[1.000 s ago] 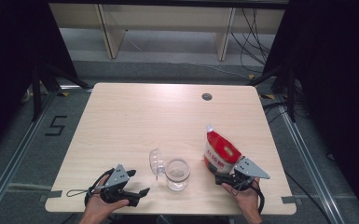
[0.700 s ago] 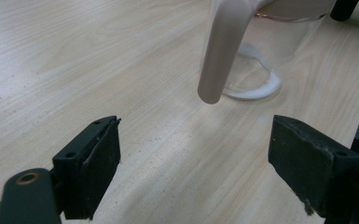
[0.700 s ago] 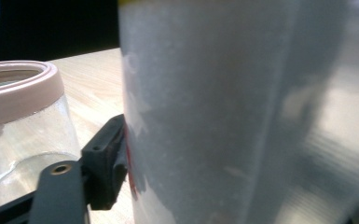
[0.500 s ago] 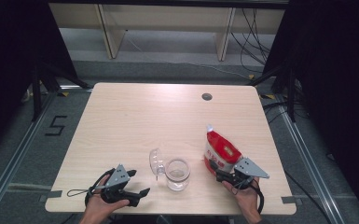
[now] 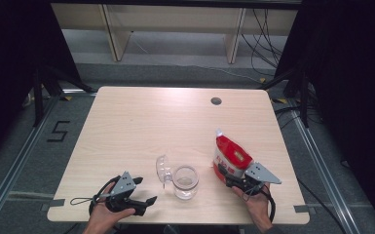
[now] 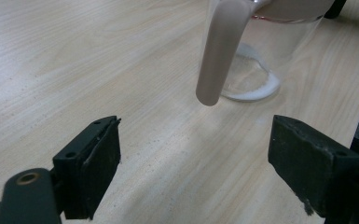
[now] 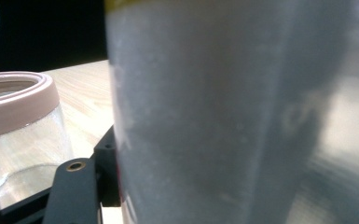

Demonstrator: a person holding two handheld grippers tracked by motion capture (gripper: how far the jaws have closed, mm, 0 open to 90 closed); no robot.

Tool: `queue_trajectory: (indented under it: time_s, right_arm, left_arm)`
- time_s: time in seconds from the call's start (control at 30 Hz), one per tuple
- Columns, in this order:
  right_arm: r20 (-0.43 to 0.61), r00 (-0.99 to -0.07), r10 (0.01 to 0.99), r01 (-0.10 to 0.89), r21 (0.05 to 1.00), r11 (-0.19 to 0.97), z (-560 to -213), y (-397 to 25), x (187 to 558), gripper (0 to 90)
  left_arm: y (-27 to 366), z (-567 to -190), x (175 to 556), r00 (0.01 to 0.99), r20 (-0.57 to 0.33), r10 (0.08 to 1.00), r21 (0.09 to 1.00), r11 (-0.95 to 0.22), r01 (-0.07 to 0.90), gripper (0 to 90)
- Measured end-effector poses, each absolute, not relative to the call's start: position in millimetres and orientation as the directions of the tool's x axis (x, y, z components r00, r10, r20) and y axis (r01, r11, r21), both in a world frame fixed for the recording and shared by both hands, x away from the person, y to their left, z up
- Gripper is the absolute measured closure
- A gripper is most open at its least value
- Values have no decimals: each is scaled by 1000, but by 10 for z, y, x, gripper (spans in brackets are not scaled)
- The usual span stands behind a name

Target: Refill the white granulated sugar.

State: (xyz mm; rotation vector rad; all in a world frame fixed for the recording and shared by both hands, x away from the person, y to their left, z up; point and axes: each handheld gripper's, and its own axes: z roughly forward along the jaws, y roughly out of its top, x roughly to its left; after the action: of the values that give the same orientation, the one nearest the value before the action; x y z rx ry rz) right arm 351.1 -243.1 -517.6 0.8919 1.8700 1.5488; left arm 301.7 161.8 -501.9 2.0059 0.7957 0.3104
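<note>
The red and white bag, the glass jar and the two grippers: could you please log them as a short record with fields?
bag: red and white bag, upright, right of the jar
jar: clear glass jar, open, hinged lid tipped to its left
right gripper: right gripper, shut on the bag's base
left gripper: left gripper, open, empty, short of the jar
surface: wooden table

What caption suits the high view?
Right gripper clamps a red pouch beside an open glass jar.
</note>
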Motion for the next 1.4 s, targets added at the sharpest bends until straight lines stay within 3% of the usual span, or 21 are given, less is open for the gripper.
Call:
queue_trajectory:
  time_s: [0.1, 0.17, 0.2, 0.37, 0.6, 1.23, 1.4]
  right_arm:
    - [17, -636, 771, 153, 983, 104, -5179, -2421, 3504, 382]
    - [-12, -663, 749, 114, 987, 117, -5180, -2418, 3538, 444]
    - [12, -645, 764, 143, 984, 104, -5171, -2403, 3501, 461]
    - [-9, -630, 777, 148, 980, 132, -5133, -2355, 3456, 477]
    - [-110, -623, 774, 84, 975, 206, -5072, -2329, 3469, 485]
    - [-305, -583, 753, 43, 914, 404, -4910, -2310, 3361, 495]
    - [-401, -557, 727, -7, 878, 479, -4827, -2287, 3283, 496]
  left_arm:
    - [1620, -5014, 3018, 762, -82, 642, 834, -375, 406, 166]
    - [1614, -5018, 3015, 758, -97, 645, 836, -361, 414, 166]
    - [1615, -5016, 3014, 758, -98, 645, 836, -360, 414, 166]
    - [1640, -5002, 3029, 769, -70, 635, 836, -384, 393, 167]
    - [1644, -5008, 3030, 769, -65, 636, 838, -383, 388, 166]
    - [1649, -4999, 3023, 762, -78, 643, 836, -375, 401, 167]
    - [1657, -5001, 3027, 761, -86, 643, 832, -374, 410, 167]
